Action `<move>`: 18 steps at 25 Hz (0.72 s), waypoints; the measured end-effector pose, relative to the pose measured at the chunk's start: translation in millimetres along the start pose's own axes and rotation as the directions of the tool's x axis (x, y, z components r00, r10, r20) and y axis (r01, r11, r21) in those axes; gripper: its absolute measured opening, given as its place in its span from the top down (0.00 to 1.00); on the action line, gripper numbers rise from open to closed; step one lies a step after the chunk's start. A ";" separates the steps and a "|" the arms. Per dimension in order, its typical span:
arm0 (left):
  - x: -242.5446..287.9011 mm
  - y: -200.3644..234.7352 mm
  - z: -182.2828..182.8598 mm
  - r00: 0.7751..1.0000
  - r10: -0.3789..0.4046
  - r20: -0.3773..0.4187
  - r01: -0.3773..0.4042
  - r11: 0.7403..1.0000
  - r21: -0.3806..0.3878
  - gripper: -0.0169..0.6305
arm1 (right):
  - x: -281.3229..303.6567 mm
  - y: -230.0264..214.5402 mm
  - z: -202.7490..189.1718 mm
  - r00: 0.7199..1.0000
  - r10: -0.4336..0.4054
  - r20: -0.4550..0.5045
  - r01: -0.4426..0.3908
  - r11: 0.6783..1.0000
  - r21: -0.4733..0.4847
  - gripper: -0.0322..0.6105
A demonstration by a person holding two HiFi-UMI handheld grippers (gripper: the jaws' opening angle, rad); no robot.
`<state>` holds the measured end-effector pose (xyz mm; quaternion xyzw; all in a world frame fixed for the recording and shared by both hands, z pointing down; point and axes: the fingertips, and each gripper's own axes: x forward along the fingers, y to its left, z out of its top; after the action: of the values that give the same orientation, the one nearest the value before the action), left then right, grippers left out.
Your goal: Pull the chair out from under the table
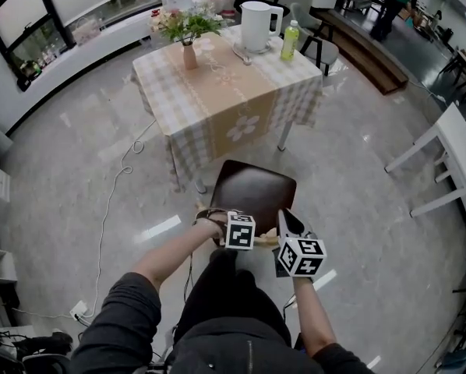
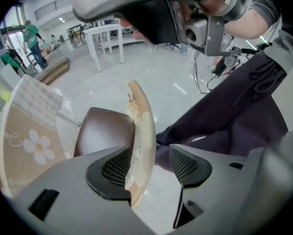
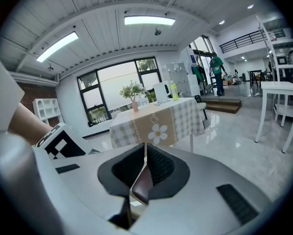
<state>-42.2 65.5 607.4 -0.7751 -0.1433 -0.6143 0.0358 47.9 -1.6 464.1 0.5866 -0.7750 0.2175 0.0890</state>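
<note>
Chair (image 1: 252,193) just clear of table (image 1: 217,92); L gripper (image 1: 237,232), R gripper (image 1: 289,228) at backrest (image 1: 266,241).

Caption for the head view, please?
Left gripper open, right gripper clamping a dark brown chair by the checked-cloth table.

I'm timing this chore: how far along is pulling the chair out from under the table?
Done: the chair stands clear of the table. In hand: the right claw grips its backrest; the left claw is open around it. Left: probably only releasing the right claw.
</note>
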 end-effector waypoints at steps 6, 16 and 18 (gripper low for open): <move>-42.0 20.7 27.8 0.974 0.152 0.166 -0.124 0.978 -0.166 0.60 | -2.7 3.1 11.6 0.999 0.028 0.018 -0.028 1.000 0.001 0.92; -105.8 45.8 65.5 0.823 0.418 0.385 -0.240 0.870 -0.432 0.74 | -25.8 -4.1 24.4 0.997 0.052 0.054 -0.055 0.997 0.045 0.92; -121.7 54.5 68.1 0.753 0.518 0.407 -0.273 0.807 -0.524 0.83 | -32.1 -6.3 26.6 0.997 0.054 0.059 -0.057 0.997 0.052 0.92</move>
<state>11.6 7.5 480.3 -0.9139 0.1645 -0.3684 -0.0454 66.5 13.2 429.2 0.5729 -0.7872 0.2237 0.0448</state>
